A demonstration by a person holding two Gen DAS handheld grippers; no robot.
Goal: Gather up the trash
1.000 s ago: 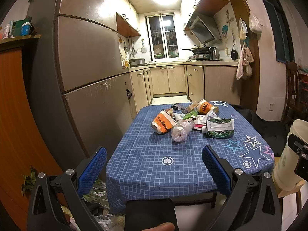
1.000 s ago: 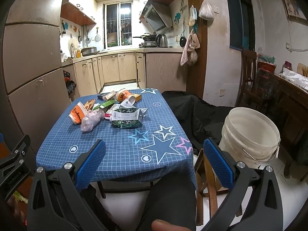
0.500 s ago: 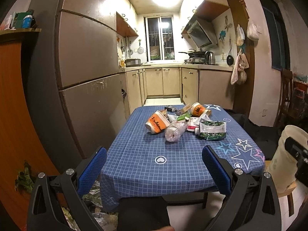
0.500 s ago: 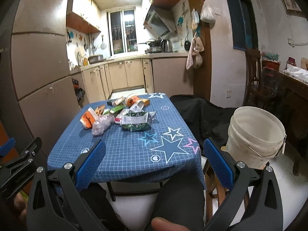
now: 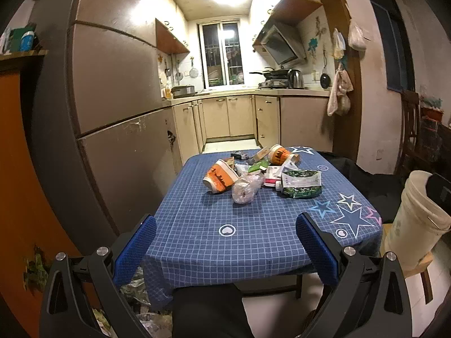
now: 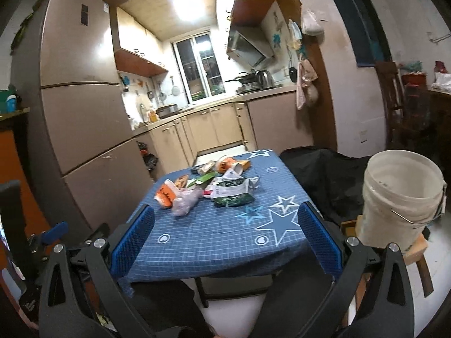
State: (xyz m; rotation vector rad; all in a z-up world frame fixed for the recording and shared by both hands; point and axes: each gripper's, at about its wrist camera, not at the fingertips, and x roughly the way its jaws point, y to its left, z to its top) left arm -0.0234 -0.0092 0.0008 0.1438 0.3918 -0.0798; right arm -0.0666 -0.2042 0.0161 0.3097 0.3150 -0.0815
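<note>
Blue checked cloth, printed with stars and small hearts, drapes the bench (image 5: 214,225) and hangs soft over its near edge, so anything on it sits on a slightly yielding surface. Trash lies heaped toward the far middle: an orange-and-white paper cup (image 5: 218,178) tipped on its side, a crumpled clear plastic bag (image 5: 244,190) just in front of it, a glossy green-and-white foil pouch (image 5: 301,186) lying flat to the right, and a second orange cup (image 5: 277,153) among cartons behind. A white plastic bucket (image 6: 401,200), wire-handled and open-topped, stands on a low wooden stool beside the bench's right edge, probably placed as the bin within easy reach. Both the left hand-held gripper (image 5: 225,242) and right hand-held gripper (image 6: 225,233) are spread wide and hold nothing, short of the bench, well apart from the heap.
</note>
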